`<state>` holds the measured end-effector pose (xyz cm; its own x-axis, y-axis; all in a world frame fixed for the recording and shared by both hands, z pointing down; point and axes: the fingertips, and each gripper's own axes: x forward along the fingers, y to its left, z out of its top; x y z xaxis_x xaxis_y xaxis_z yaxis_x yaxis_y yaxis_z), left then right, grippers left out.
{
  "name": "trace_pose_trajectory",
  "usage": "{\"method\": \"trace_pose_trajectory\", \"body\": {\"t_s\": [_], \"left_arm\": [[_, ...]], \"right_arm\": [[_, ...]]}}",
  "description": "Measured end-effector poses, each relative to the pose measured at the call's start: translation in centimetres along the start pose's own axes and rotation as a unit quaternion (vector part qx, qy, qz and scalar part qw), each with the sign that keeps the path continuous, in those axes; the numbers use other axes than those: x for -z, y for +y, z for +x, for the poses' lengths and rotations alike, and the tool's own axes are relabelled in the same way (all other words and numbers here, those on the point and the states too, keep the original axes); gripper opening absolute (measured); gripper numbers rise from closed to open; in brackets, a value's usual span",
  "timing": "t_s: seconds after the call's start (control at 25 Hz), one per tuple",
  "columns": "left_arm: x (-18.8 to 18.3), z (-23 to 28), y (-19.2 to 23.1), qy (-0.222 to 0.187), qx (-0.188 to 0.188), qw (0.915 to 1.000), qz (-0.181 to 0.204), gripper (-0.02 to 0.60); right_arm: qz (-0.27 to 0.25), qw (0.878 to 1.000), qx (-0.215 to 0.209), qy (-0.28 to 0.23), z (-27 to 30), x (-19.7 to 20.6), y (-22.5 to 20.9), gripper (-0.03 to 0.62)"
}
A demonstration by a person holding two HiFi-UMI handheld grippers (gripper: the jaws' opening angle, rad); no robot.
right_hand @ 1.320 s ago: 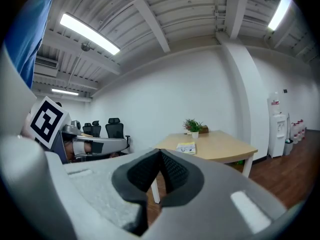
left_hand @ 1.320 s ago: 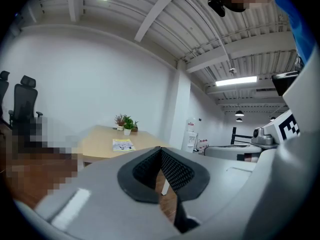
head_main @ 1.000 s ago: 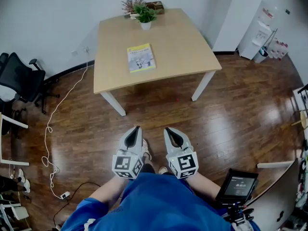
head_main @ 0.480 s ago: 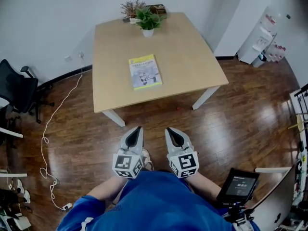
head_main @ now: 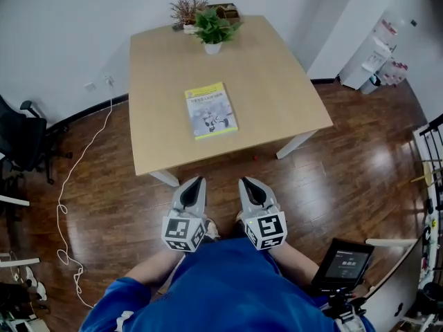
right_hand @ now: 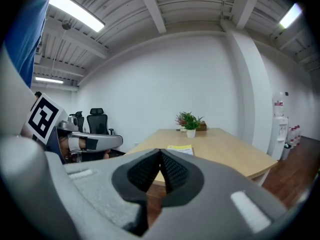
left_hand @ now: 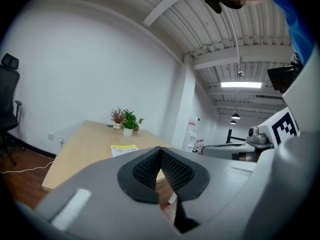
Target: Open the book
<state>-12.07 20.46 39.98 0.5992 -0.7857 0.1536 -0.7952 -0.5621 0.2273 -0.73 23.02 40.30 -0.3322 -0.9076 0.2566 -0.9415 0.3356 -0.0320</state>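
A closed book (head_main: 211, 111) with a yellow and white cover lies flat on the light wooden table (head_main: 270, 68), toward its near half. It also shows as a thin yellow slab in the left gripper view (left_hand: 124, 149) and in the right gripper view (right_hand: 181, 149). My left gripper (head_main: 196, 182) and right gripper (head_main: 247, 182) are side by side above the wooden floor, just short of the table's near edge, and point at it. Both are shut with nothing in them: the pads meet at the tips in the left gripper view (left_hand: 160, 149) and in the right gripper view (right_hand: 160, 151).
A potted plant (head_main: 212, 28) and a small box with dried flowers (head_main: 185, 10) stand at the table's far edge. A white cable (head_main: 69, 185) trails over the floor at left, near a black office chair (head_main: 21, 140). A water dispenser (head_main: 377, 50) is at right, a screen (head_main: 344, 263) by my right arm.
The table and book have come closer in the head view and now sit just beyond the gripper tips. Both grippers have stayed shut and side by side.
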Motion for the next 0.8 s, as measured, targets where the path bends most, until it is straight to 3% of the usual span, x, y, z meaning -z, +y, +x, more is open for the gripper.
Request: {"method": "trace_pose_trajectory", "body": {"t_s": [0.36,0.8], "left_arm": [[-0.1,6.2,2.5,0.014,-0.017,0.9997,0.007,0.006],[2.1,19.0,5.1,0.069,-0.055,0.9961,0.003,0.006]], "right_arm": [[0.014,1.000,-0.012,0.006,6.3,0.0,-4.4,0.003],[0.036,0.997,-0.044,0.049,16.6,0.8,-14.4,0.003]]}}
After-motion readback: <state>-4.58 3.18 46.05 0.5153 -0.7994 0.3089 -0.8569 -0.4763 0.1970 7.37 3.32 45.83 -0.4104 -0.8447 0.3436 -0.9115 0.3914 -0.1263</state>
